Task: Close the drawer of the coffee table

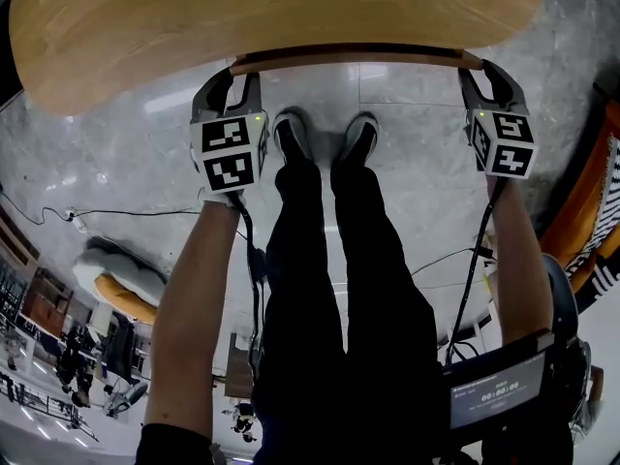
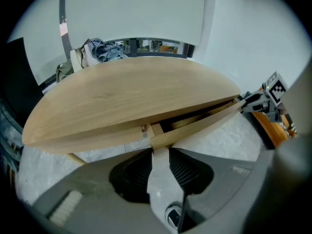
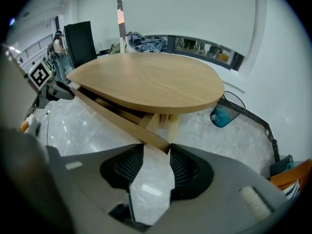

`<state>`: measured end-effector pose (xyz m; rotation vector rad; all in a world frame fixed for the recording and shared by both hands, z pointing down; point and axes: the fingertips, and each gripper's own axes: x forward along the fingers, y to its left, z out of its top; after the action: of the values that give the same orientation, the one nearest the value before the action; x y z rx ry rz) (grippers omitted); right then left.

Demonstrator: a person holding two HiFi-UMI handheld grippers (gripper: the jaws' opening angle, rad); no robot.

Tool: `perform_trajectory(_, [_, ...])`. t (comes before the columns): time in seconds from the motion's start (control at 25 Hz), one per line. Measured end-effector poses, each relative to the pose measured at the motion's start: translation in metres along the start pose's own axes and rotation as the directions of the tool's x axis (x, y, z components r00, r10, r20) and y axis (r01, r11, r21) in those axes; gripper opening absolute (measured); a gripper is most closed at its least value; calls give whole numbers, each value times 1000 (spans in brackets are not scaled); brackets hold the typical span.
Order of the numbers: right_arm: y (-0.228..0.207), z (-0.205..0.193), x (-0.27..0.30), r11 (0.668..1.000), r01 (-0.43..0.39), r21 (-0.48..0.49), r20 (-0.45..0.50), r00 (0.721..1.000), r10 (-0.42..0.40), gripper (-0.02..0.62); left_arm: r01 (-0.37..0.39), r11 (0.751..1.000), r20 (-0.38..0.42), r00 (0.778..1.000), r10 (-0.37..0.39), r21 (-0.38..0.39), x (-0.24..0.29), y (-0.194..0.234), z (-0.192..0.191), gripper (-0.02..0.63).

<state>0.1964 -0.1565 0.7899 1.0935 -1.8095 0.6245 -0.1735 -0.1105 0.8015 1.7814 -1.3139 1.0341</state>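
An oval wooden coffee table (image 1: 271, 8) fills the top of the head view. Its drawer front (image 1: 358, 61), a long wooden strip, stands slightly out from under the top's near edge. My left gripper (image 1: 237, 68) is shut on the strip's left end, and my right gripper (image 1: 481, 66) is shut on its right end. In the left gripper view the end of the drawer front (image 2: 195, 126) sits between the left gripper's (image 2: 159, 147) pads, with a dark gap under the table top (image 2: 131, 96). In the right gripper view the other end of the drawer front (image 3: 117, 121) is clamped by the right gripper (image 3: 157, 147).
The person's legs and black shoes (image 1: 320, 139) stand on the marble floor between the two grippers. A blue wire bin (image 3: 225, 113) sits beyond the table. An orange seat (image 1: 591, 192) is at the right, a black panel (image 3: 80, 43) and heaped clothes (image 2: 102, 50) lie behind the table.
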Motion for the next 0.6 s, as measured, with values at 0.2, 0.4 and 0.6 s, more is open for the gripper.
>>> perform_trajectory(0.2, [3,7,3,1000,4,-1,8,1000,-4,172,-1,999,14,1000,1,-32,1,7,3,120])
perform_trajectory(0.4, [-3,14,1,1000,2,-7,18,1000,-2,172,-6,999,23,1000,7,-35,0,6,12,120])
perform_trajectory(0.6, [-5,21,5,1000,5,-8,26,1000,-5,172,-14,998,43,999,17,-59,3,10,20,120])
